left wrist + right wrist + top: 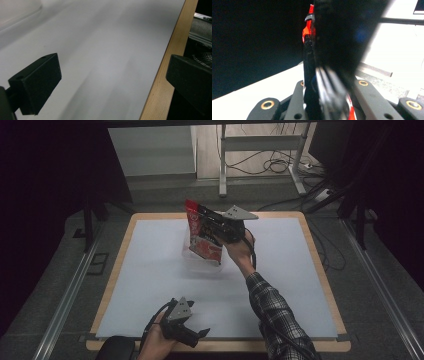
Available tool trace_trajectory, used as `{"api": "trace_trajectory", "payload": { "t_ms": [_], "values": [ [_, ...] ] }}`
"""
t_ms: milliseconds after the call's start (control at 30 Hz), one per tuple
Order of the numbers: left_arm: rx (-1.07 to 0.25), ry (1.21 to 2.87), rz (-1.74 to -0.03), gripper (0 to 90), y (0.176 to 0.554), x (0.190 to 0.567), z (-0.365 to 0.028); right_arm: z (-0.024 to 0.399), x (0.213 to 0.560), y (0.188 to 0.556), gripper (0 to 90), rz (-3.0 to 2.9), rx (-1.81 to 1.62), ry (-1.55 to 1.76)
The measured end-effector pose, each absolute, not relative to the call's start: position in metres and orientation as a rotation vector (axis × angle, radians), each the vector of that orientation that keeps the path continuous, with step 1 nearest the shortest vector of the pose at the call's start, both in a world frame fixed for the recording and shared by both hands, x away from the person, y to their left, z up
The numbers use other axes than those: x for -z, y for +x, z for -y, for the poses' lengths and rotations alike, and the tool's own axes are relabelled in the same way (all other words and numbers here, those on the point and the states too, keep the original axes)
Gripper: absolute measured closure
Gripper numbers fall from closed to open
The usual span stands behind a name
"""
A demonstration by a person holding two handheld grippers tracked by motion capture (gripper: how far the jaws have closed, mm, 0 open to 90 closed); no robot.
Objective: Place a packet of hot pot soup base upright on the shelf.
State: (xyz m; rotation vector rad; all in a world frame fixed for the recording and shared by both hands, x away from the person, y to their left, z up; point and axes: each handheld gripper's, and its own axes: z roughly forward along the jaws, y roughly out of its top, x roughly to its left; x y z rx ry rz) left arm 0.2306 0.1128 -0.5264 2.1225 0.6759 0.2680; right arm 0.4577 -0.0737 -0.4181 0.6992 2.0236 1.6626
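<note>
Red printed snack pouch [202, 237], upright over surface [150, 265] centre, pinched at its top by closed right claw [216, 226]. Left claw [200, 334] gaping, empty, near front wooden edge [165, 75]; bare white sheet between.

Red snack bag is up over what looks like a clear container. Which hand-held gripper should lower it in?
Right. The right hand-held gripper is shut on the red bag, holding it above the clear container. The left hand-held gripper sits open at the table's near edge, far off.
</note>
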Motion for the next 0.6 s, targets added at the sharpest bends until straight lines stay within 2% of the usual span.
{"api": "trace_trajectory", "payload": {
  "t_ms": [233,600],
  "values": [
    [-0.258,2.123,-0.678,0.0,0.231,0.527,-0.113,0.074,0.439,0.461,70.3,-2.068,-1.629,0.759],
    [-0.250,2.099,-0.667,0.6,0.230,0.526,-0.113,0.084,0.420,0.457,49.5,-2.041,-1.665,0.727]
  ]
}}
